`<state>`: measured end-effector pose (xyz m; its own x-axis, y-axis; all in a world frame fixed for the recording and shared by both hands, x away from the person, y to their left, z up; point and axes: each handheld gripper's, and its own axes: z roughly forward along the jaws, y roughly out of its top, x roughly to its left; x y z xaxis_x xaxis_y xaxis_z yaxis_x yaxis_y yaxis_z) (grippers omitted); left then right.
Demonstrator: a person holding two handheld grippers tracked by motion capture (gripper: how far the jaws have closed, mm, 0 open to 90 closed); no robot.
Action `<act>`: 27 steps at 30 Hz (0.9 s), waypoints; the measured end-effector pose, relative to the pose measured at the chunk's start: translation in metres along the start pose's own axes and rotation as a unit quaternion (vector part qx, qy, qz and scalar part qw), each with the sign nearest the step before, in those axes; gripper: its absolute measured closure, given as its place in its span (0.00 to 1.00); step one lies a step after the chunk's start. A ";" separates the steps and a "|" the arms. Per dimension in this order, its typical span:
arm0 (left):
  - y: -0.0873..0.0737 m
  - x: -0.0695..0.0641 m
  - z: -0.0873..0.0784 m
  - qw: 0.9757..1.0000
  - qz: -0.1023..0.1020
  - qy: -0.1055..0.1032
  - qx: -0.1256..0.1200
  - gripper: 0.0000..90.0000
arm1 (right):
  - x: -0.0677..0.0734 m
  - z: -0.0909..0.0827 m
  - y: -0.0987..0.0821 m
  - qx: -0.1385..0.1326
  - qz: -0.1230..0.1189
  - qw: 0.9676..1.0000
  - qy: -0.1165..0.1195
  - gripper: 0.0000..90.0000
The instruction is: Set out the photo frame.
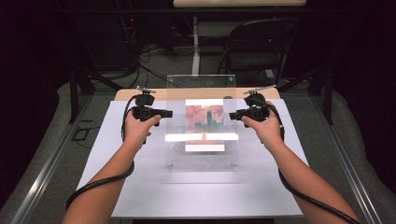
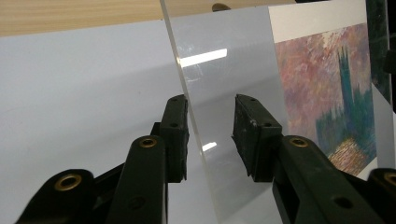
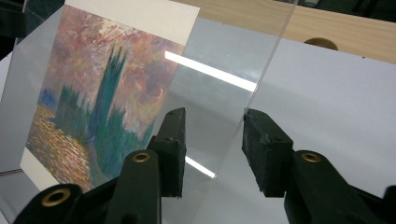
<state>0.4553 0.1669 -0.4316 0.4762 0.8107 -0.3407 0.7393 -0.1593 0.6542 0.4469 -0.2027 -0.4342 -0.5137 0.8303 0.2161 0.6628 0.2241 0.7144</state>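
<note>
White table [image 1: 140,196] — open claws [image 2: 210,128] [image 3: 212,140] astride clear panel [image 1: 201,154] edges — chair [image 1: 259,46] behind.

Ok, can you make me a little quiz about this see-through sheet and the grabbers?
1. True or false: the edge of the clear sheet stands between the jaws of the left gripper.
2. What does the print show? A) a dark tower under a pinkish sky B) a sleeping cat C) a red car
3. What colour is the mat that covers the table?
Key: 1 true; 2 A; 3 white.
</note>
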 end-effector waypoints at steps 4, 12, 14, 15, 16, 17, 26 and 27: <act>-0.003 -0.002 -0.006 1.000 0.006 -0.004 -0.005 0.75 | 0.003 -0.006 -0.002 -0.006 -0.008 1.000 0.000 0.68; -0.007 -0.007 -0.017 1.000 0.015 -0.011 -0.011 0.78 | 0.008 -0.020 -0.006 -0.016 -0.020 1.000 0.004 0.72; -0.009 -0.009 -0.022 1.000 0.020 -0.011 -0.013 0.79 | 0.010 -0.023 -0.007 -0.015 -0.024 1.000 0.005 0.72; -0.010 -0.010 -0.023 1.000 0.022 -0.012 -0.013 0.79 | 0.011 -0.024 -0.008 -0.018 -0.026 0.999 0.006 0.72; -0.010 -0.011 -0.025 1.000 0.022 -0.012 -0.015 0.80 | 0.012 -0.026 -0.008 -0.017 -0.025 1.000 0.007 0.72; -0.011 -0.012 -0.027 1.000 0.024 -0.014 -0.013 0.80 | 0.013 -0.028 -0.009 -0.017 -0.024 1.000 0.008 0.73; -0.017 -0.020 -0.040 0.999 0.042 -0.014 -0.013 0.83 | 0.018 -0.043 -0.012 -0.016 -0.034 0.999 0.019 0.77; -0.017 -0.020 -0.040 0.999 0.042 -0.014 -0.013 0.83 | 0.019 -0.045 -0.013 -0.016 -0.032 0.999 0.021 0.77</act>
<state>0.4143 0.1761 -0.4082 0.5505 0.7783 -0.3022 0.6828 -0.2115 0.6993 0.4042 -0.2126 -0.4095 -0.5777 0.7923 0.1966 0.6104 0.2594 0.7484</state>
